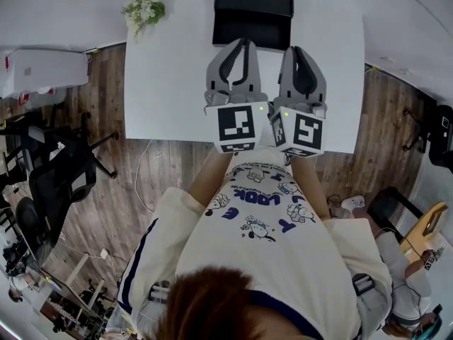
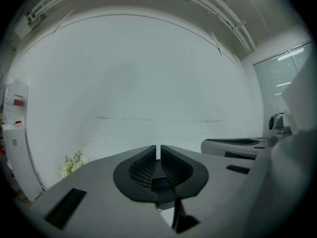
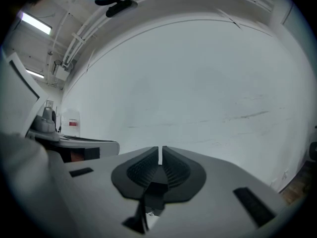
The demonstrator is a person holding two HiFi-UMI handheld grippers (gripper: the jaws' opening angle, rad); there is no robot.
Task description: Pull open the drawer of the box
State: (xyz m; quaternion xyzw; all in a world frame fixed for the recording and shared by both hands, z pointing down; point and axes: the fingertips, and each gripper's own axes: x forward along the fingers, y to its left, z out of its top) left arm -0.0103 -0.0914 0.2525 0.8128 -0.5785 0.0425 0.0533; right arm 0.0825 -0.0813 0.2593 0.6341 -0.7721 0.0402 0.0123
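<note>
A black box [image 1: 253,9] stands at the far edge of the white table [image 1: 170,91], its front face toward me; the drawer looks pushed in. My left gripper [image 1: 239,44] and right gripper [image 1: 298,50] hover side by side over the table's near half, tips short of the box and not touching it. The left gripper view has the left gripper [image 2: 158,150] aimed at a white wall, jaws together with nothing between them. The right gripper [image 3: 160,150] looks the same in its own view. The box appears in neither gripper view.
A small bunch of white flowers [image 1: 144,7] sits at the table's far left corner and also shows low left as flowers [image 2: 72,163]. Black office chairs [image 1: 49,168] and a white cabinet [image 1: 42,69] stand left of the table on the wood floor.
</note>
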